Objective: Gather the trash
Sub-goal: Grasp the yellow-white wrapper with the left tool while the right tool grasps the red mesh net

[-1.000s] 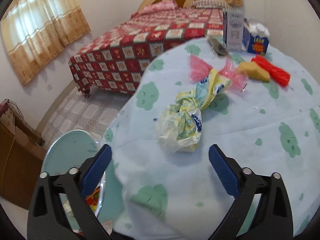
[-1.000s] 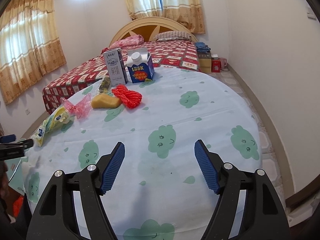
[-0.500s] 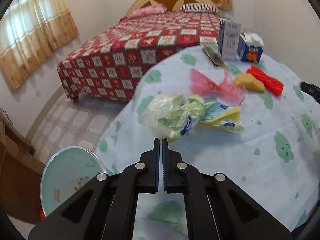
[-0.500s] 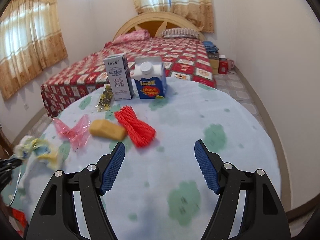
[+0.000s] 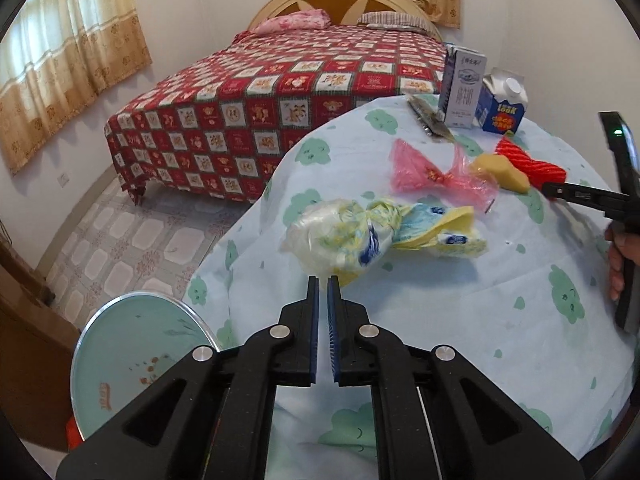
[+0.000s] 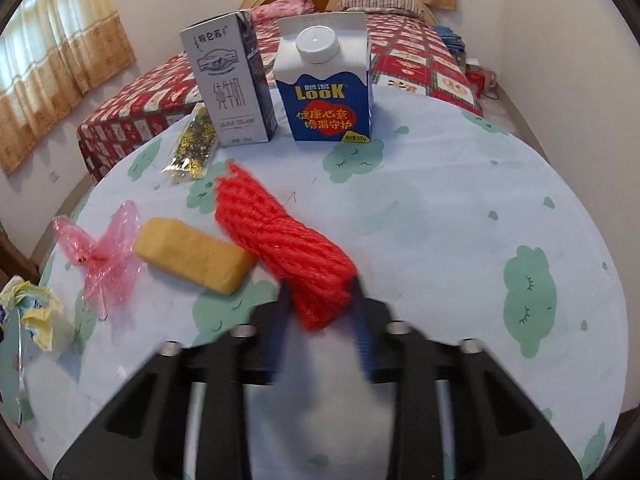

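Observation:
On the round table (image 6: pixel 440 220) with its light blue cloth lies a red net bundle (image 6: pixel 280 232). My right gripper (image 6: pixel 320 308) is closing on its near end, with the blurred pads against both sides of it. A yellow sponge (image 6: pixel 192 256) and a pink plastic wrapper (image 6: pixel 104 256) lie to its left. In the left wrist view a crumpled yellow-and-white plastic bag (image 5: pixel 340 240) sits just past my left gripper (image 5: pixel 324 280). Its jaws are opening from a narrow slit with nothing between them. The right gripper (image 5: pixel 552 192) and a hand (image 5: pixel 616 264) show at that view's right edge.
A grey milk carton (image 6: pixel 228 88), a blue carton (image 6: pixel 328 92) and a gold glitter packet (image 6: pixel 192 148) stand at the table's far side. A round teal bin (image 5: pixel 136 352) sits on the floor left of the table. A bed (image 5: pixel 280 92) with a red quilt stands behind.
My right gripper moved forward across the table to the red bundle and its jaws came in around it. My left gripper's jaws closed beside the bag, which swung sideways, then parted slightly.

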A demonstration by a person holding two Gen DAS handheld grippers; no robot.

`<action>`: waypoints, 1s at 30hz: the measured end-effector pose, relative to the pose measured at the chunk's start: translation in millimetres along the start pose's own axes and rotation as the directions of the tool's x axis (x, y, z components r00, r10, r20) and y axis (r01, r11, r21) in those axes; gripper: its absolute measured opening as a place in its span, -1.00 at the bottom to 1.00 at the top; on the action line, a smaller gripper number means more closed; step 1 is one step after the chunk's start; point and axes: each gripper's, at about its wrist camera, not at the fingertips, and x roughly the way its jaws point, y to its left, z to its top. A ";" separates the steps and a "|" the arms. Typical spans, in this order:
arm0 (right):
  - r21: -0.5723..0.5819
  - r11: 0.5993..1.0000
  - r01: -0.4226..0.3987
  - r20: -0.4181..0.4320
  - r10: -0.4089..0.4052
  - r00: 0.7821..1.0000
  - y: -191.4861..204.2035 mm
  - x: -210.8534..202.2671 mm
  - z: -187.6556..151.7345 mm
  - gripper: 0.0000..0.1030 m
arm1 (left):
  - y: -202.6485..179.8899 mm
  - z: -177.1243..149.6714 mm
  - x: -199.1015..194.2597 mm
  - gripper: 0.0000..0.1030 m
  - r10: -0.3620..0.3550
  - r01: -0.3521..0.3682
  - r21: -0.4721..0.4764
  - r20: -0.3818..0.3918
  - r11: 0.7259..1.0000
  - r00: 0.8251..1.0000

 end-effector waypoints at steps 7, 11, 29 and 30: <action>-0.002 1.000 0.003 0.055 -0.003 0.998 -3.5 -32.3 -22.2 -0.73 | 8.4 -11.1 7.0 0.20 0.036 -0.037 -0.037 -0.017 0.999 0.999; 0.060 0.998 0.010 0.103 -0.016 0.995 -18.7 -60.0 -39.2 -0.73 | 10.2 -15.1 6.7 0.31 0.041 -0.042 -0.047 -0.017 0.998 0.999; -0.029 0.999 -0.038 0.156 0.042 0.987 12.5 -112.1 -91.0 -0.73 | -8.9 -2.7 34.8 -0.64 0.005 -0.005 0.002 -0.023 1.000 1.000; -0.031 0.999 -0.037 0.156 0.041 0.987 14.9 -111.7 -91.9 -0.73 | -9.0 -3.3 32.5 -0.65 0.005 -0.004 0.007 -0.015 1.000 1.000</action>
